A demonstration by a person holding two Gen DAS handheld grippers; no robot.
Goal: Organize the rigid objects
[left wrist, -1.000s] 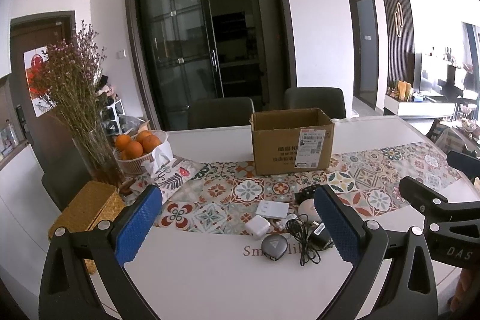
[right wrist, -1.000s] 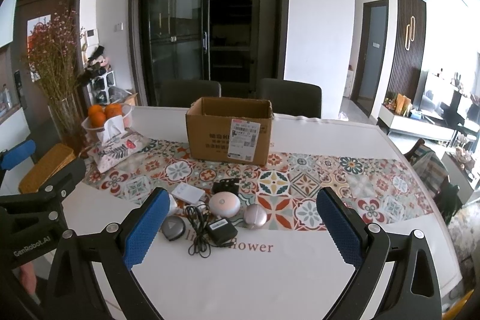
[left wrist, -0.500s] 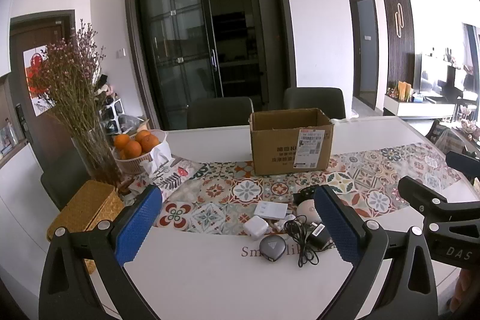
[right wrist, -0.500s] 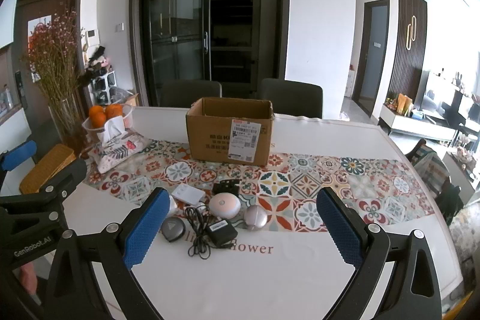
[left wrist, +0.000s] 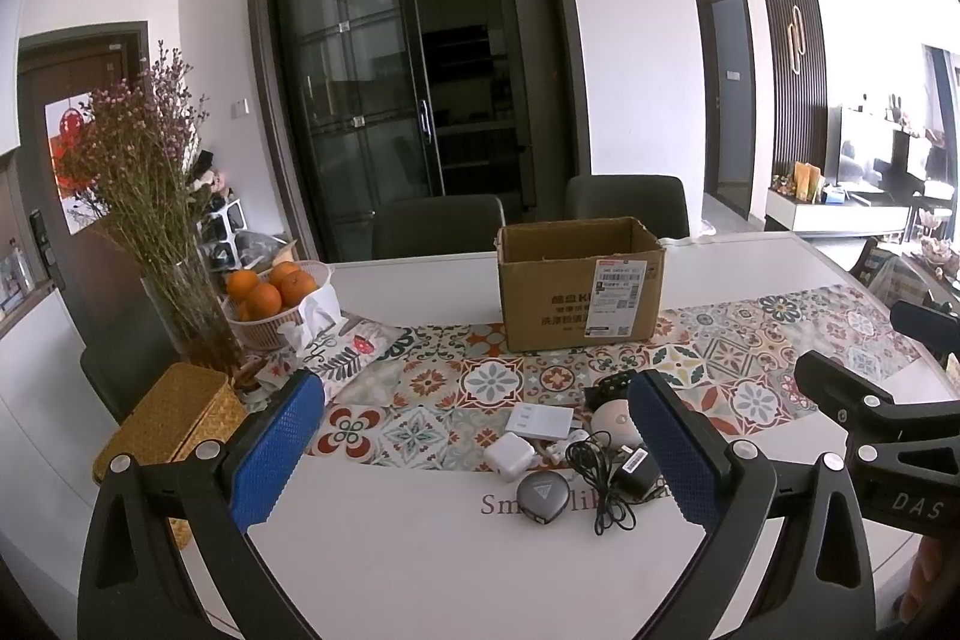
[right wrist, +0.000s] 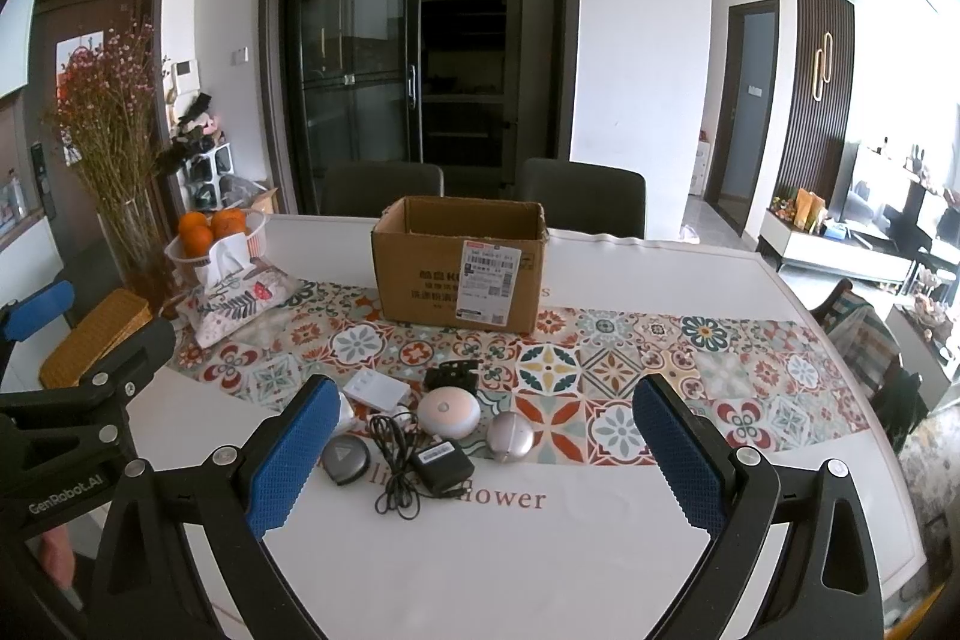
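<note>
An open cardboard box (left wrist: 579, 283) (right wrist: 461, 268) stands on the patterned table runner. In front of it lies a cluster of small items: a white flat box (right wrist: 375, 390), a white charger cube (left wrist: 508, 456), a grey round device (left wrist: 543, 494) (right wrist: 345, 457), a black adapter with cable (right wrist: 441, 467), a white round device (right wrist: 448, 412), a silver round device (right wrist: 509, 436) and a small black part (right wrist: 453, 375). My left gripper (left wrist: 474, 448) is open and empty, held above the table short of the cluster. My right gripper (right wrist: 480, 451) is open and empty, also short of it.
A white table (right wrist: 540, 550) carries a basket of oranges (left wrist: 276, 298), a tissue pouch (right wrist: 240, 301), a vase of dried flowers (left wrist: 180, 304) and a woven box (left wrist: 165, 418) at the left. Two dark chairs (right wrist: 579, 196) stand behind the table.
Both grippers have drifted very slightly; the view is almost the same. Nothing on the table has moved.
</note>
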